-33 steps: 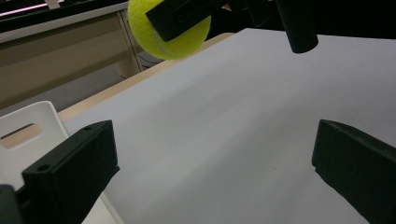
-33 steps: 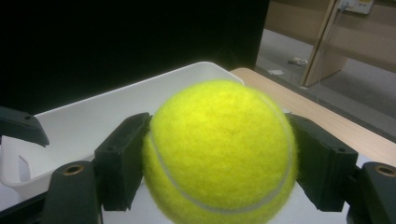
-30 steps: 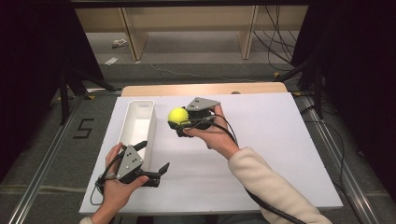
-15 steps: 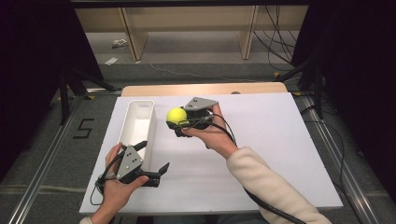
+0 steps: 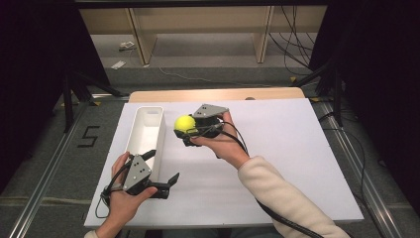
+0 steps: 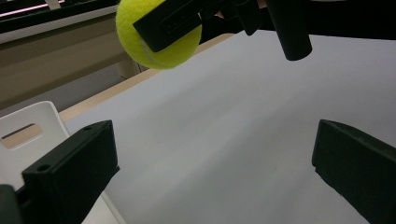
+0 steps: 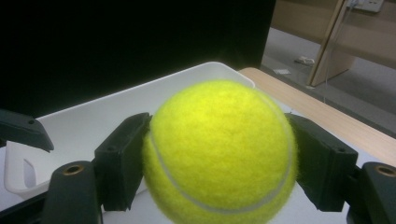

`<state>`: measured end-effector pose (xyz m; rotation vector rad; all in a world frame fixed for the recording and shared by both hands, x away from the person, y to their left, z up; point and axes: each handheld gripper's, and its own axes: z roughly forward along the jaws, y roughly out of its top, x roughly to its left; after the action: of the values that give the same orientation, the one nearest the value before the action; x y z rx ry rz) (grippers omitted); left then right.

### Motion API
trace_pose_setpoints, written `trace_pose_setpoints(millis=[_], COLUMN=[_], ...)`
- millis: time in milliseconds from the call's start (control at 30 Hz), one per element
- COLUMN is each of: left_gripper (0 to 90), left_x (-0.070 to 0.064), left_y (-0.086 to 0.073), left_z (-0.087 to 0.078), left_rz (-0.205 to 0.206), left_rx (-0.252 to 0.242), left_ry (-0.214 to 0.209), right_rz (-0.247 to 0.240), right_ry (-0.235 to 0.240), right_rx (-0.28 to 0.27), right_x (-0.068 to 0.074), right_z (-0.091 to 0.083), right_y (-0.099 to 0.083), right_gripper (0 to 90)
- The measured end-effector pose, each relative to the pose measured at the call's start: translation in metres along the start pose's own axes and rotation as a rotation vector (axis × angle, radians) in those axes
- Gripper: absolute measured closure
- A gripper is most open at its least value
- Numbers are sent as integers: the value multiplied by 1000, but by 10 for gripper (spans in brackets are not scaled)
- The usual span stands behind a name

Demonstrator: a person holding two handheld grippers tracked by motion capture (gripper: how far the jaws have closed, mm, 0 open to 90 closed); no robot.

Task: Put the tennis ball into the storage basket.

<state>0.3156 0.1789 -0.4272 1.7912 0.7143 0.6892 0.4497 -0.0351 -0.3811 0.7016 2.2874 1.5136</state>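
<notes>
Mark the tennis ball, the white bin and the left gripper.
tennis ball [image 7: 219, 149], right gripper view, middle of its yellow felt.
white bin [image 5: 140, 133], high view, left wall.
left gripper [image 6: 215, 177], left gripper view, midway between its open fingers.

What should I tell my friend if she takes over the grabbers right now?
Right gripper: shut on the tennis ball, held off the white table, just right of the white bin.
Left gripper: open, holding nothing, near the bin's close end.
Done: ball picked up.
Left, probably: carry the ball over the bin, which looks empty, and let go. The left gripper could steady the bin.
</notes>
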Motion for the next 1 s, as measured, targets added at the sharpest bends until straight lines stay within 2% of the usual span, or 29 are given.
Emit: trace_pose_setpoints(millis=[667,1000], left_gripper=[0,0], left_x=[-1,-1], left_y=[0,1], left_z=[-1,-1], left_rz=[10,8], left_rx=[1,1], left_ry=[-2,-1], right_rz=[-10,-13], right_ry=[14,15], right_rx=[6,13], right_x=[7,6], right_z=[8,9], right_y=[6,6], right_gripper=[268,268])
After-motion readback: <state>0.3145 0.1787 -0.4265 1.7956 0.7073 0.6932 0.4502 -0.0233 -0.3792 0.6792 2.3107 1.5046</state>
